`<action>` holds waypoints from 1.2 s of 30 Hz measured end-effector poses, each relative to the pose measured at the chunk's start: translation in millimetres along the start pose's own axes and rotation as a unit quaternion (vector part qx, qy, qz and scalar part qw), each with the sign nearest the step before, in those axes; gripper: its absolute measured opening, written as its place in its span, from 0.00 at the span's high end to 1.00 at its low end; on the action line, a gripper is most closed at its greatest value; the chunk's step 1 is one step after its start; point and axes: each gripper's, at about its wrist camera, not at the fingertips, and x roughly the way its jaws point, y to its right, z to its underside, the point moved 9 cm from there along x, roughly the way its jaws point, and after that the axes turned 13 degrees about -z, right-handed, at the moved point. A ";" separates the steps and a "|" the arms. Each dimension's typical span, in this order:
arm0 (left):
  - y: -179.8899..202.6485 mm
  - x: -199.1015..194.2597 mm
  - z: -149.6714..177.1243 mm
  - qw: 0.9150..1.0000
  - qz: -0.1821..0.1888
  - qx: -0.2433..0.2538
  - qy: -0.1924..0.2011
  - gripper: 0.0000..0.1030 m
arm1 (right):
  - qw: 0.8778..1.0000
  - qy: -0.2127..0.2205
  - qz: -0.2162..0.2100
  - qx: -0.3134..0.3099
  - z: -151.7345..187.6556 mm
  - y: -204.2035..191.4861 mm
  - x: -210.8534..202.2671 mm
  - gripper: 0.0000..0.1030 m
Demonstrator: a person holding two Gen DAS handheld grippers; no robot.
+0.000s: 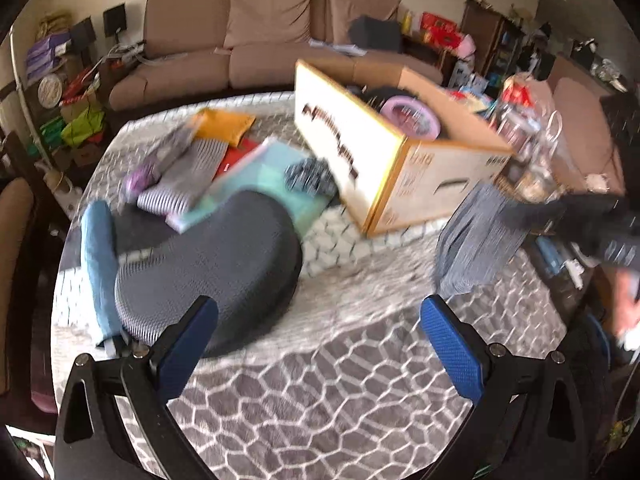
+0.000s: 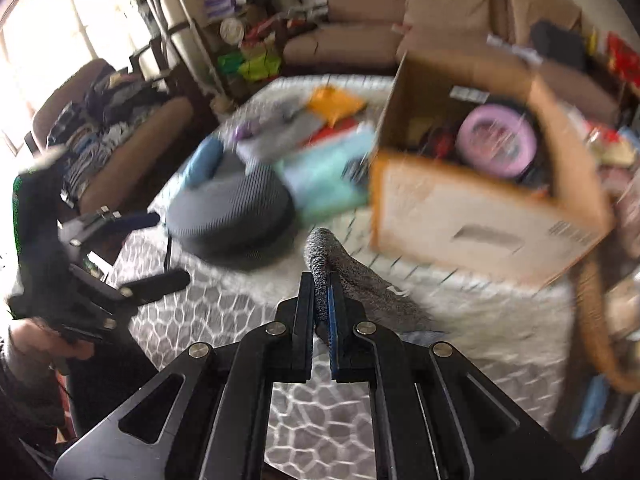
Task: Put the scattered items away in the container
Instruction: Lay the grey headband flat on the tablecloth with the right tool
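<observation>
A cardboard box [image 1: 404, 168] stands on the patterned rug, with a pink round item [image 1: 408, 114] inside; it also shows in the right wrist view [image 2: 480, 220]. My right gripper [image 2: 322, 296] is shut on a grey speckled cloth [image 2: 360, 276], held above the rug in front of the box. The cloth also hangs in the left wrist view [image 1: 480, 236]. My left gripper [image 1: 316, 344] is open and empty, low over the rug beside a dark grey cushion [image 1: 216, 264]. It shows at the left of the right wrist view [image 2: 160, 248]. Both views are blurred.
Scattered items lie left of the box: a teal book [image 1: 260, 184], an orange pouch [image 1: 224, 122], a blue cloth [image 1: 98, 264], a purple item [image 1: 140, 178]. A brown sofa [image 1: 248, 40] stands behind. Cluttered shelves line the right side [image 1: 520, 92].
</observation>
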 end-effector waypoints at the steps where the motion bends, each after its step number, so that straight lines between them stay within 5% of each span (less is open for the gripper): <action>1: -5.5 4.3 8.3 1.000 -0.003 -0.004 -0.008 0.01 | 1.000 -0.010 -0.012 0.010 9.2 -1.3 18.2 0.94; 5: -23.9 21.1 37.2 0.999 -0.013 -0.016 -0.037 0.01 | 0.996 -0.042 -0.057 0.045 42.9 -8.9 78.6 0.94; 12: -26.3 40.1 68.4 0.997 -0.011 -0.016 -0.069 0.01 | 0.990 -0.084 -0.098 0.057 65.6 -31.8 107.3 0.70; 15: -11.8 47.0 72.6 0.997 -0.006 -0.004 -0.075 0.01 | 0.996 -0.048 -0.070 0.040 51.0 -22.1 74.8 0.70; 19: 7.4 56.3 72.6 0.996 -0.005 0.009 -0.083 0.01 | 0.997 -0.010 0.050 0.053 40.4 44.9 28.8 0.64; 21: 17.7 58.5 71.1 0.996 -0.007 0.018 -0.084 0.01 | 0.993 -0.008 0.073 0.089 50.1 79.9 17.2 0.64; 25: 35.5 63.9 68.5 0.994 -0.037 0.066 -0.076 0.01 | 0.989 -0.024 0.076 0.125 80.8 117.6 19.8 0.64; 30: 40.5 74.2 69.5 0.986 -0.097 0.117 -0.072 0.01 | 0.990 -0.031 0.052 0.127 87.9 115.5 33.6 0.64; 36: 36.9 85.1 76.0 0.982 -0.107 0.132 -0.083 0.01 | 0.993 -0.042 0.068 0.083 76.4 105.1 50.0 0.58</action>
